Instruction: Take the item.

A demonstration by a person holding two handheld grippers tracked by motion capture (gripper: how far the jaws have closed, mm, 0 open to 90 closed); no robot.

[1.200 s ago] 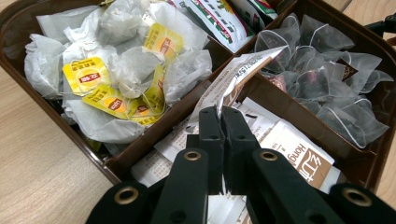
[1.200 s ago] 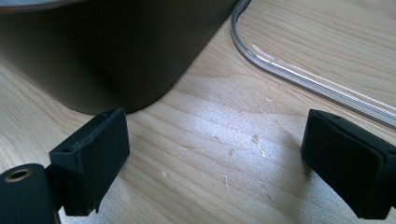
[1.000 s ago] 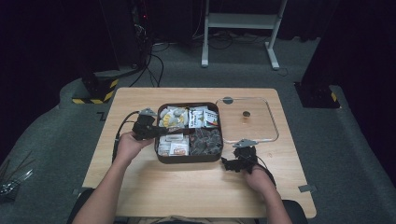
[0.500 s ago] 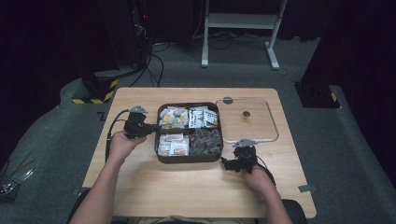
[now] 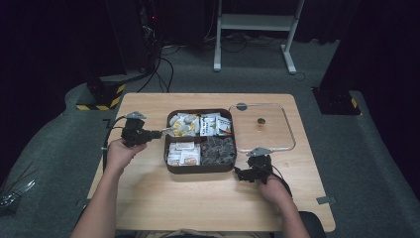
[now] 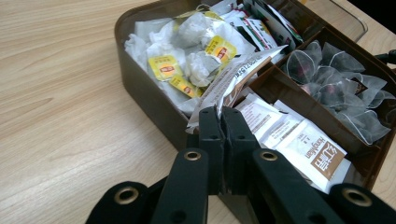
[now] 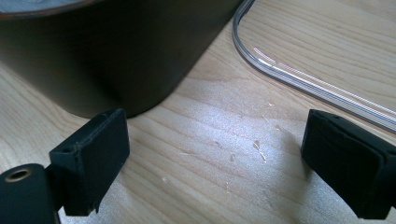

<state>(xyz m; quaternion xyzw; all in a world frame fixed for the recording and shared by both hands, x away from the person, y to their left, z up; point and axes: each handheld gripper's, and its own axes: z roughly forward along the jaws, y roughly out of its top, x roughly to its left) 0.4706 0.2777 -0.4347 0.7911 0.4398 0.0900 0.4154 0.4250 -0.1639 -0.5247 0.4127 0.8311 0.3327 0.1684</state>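
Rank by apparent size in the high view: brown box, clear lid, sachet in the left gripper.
1. Brown box and clear lid: too alike in footprint to rank.
2. Sachet, pinched in the left gripper: clearly smallest.

Left black two-jaw claw (image 6: 223, 122) at 9 o'clock, jaws clamped together, forearm extended. Right black claw (image 7: 224, 163) at 4 o'clock, jaws spread wide, sitting low.

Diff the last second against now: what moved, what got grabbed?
The left gripper, shut on a white sachet, pulled away from the brown box toward the table's left edge, drawing the sachet out over the box wall. The right gripper, box and clear lid stayed put.
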